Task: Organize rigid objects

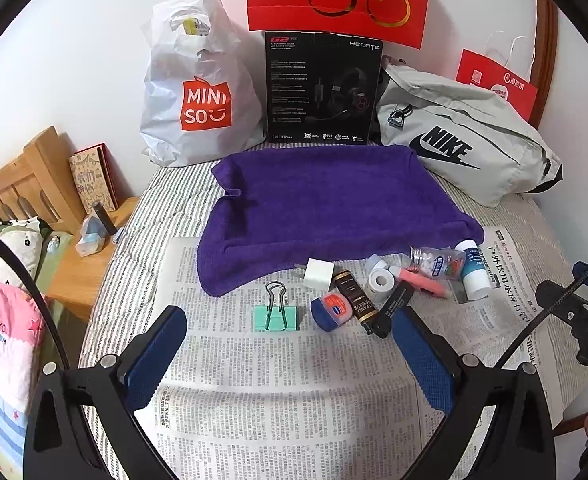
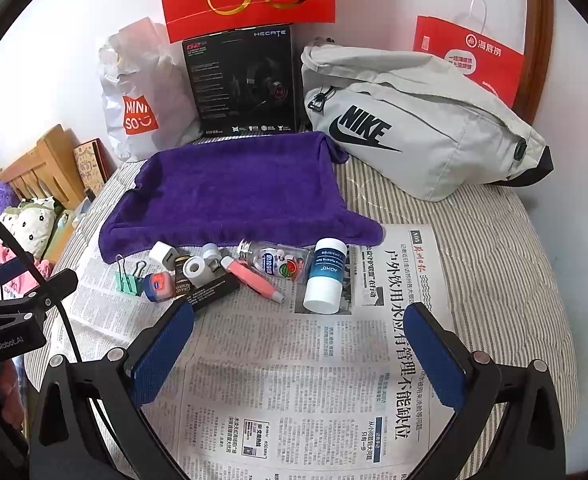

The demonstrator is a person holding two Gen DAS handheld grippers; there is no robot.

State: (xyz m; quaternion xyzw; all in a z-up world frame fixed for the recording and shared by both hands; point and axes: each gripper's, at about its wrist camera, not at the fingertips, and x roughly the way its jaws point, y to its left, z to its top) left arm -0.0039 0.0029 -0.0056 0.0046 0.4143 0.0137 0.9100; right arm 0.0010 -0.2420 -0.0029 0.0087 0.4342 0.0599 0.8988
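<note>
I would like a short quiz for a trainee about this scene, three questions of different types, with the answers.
1. True or false: the left gripper holds the green binder clip.
2. Which item lies farthest right in the row on the newspaper? A) white charger cube B) blue-and-white bottle C) pink tube
3. Fill in: the spread cloth behind the row is a ___ towel.

Key: 1 false, both grippers are open and empty; 2 B; 3 purple.
</note>
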